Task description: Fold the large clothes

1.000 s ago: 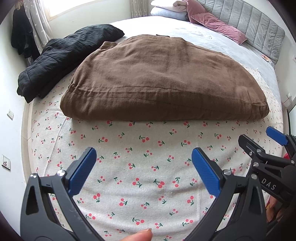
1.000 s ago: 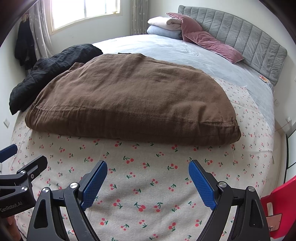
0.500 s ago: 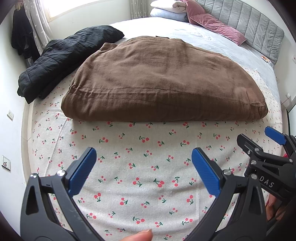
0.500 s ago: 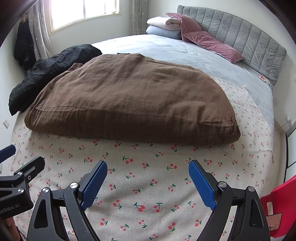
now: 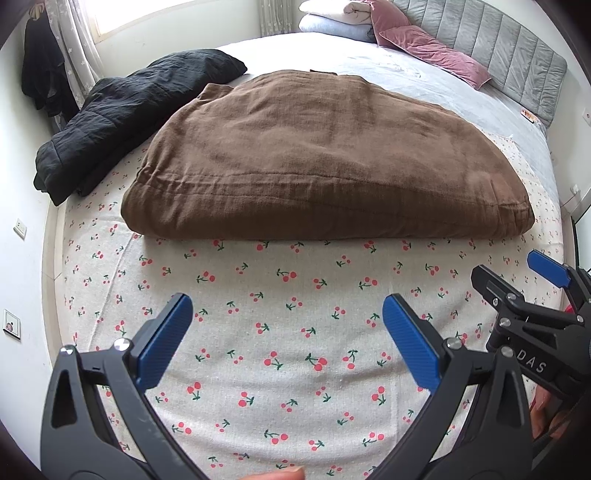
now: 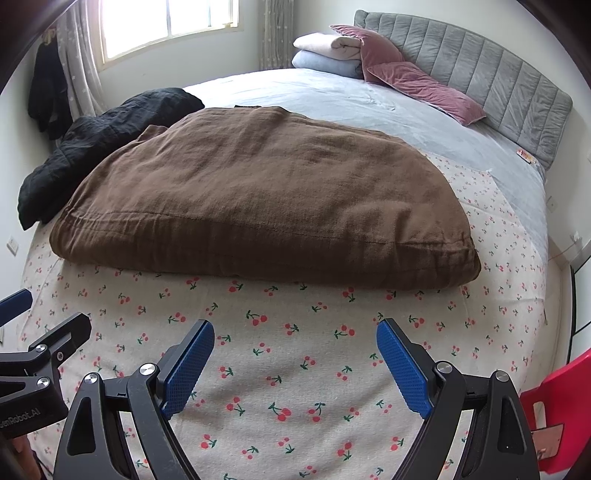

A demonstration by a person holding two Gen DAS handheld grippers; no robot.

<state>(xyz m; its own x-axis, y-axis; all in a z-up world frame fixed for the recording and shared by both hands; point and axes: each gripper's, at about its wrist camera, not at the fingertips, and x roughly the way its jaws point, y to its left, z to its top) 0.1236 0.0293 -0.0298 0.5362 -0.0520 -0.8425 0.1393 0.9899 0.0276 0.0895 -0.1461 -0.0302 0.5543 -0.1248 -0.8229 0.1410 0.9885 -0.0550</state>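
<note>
- Left claw (image 5: pixel 284 341) hovers above the cherry-print sheet (image 5: pixel 295 295) with its blue pads spread wide apart, nothing between them.
- Right claw (image 6: pixel 295 363) is likewise spread wide and empty, over the same sheet near the foot of the bed (image 6: pixel 369 99).
- Both claws sit side by side: the right one shows at the right edge of the left wrist view, and the left one at the left edge of the right wrist view.
- Ahead of both claws, apart from them, lies the brown garment (image 5: pixel 321 162), folded into a thick, puffy slab with its long hemmed edge facing the cameras; it rests on the cherry-print sheet and its far part reaches the grey bedcover (image 6: pixel 332 96).
- Just beside the brown garment's left end lies a crumpled black garment (image 5: pixel 125 110), along the bed's left side.
- At the head of the bed, a pink pillow (image 6: pixel 424 88) leans near the grey padded headboard (image 6: pixel 480 74), with folded white and pale blue bedding (image 6: pixel 325 51) stacked beside it.
- Dark clothing (image 6: pixel 48 96) hangs by the curtain next to the window (image 6: pixel 166 26).
- Something red (image 6: pixel 554 406) shows at the lower right of the right wrist view; I cannot tell what it is.
</note>
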